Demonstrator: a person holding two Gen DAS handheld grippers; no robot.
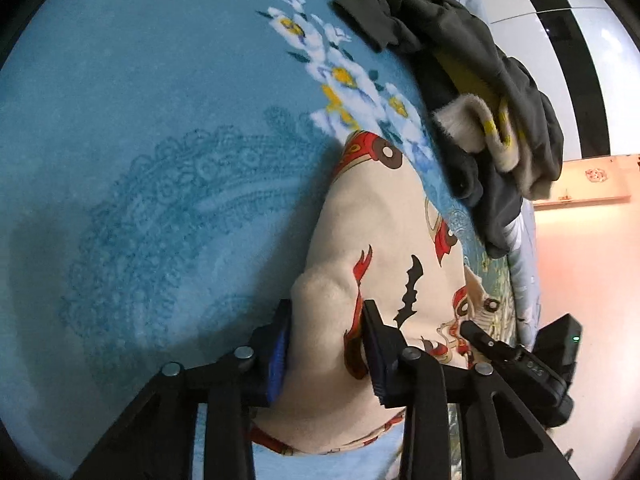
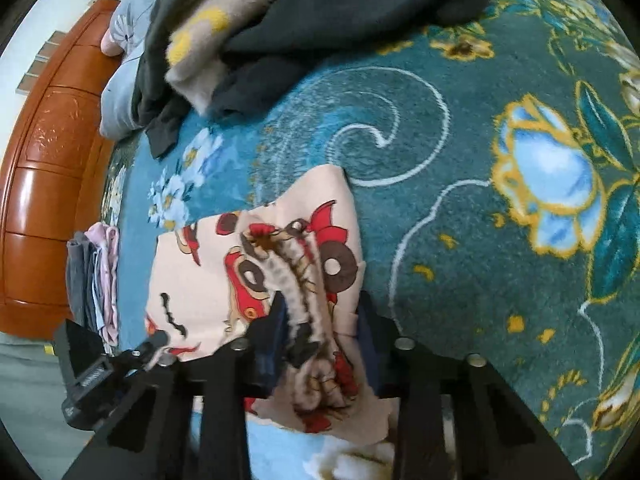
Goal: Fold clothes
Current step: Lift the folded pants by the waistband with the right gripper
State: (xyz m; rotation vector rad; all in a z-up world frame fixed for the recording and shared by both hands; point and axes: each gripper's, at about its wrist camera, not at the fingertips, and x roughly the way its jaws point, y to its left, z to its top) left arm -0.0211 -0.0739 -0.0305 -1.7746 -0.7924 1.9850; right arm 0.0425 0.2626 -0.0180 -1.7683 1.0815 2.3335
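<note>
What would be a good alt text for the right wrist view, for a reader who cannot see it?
The right tongs pinch a bunched edge of a cream garment printed with red cars, lying on a teal floral blanket. Behind it lies a heap of dark grey clothes, and a small folded stack sits at the left by a wooden bed frame.

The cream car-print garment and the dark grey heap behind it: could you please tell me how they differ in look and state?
The cream car-print garment is pale with red cartoon cars; the dark grey heap is plain and dark, with a fuzzy beige and yellow piece showing inside it. The cream garment lies mostly flat, its edge bunched between the fingers of both the left hand-held gripper and the right hand-held gripper; the heap is crumpled and untouched. Both rest on the blue floral blanket.
</note>
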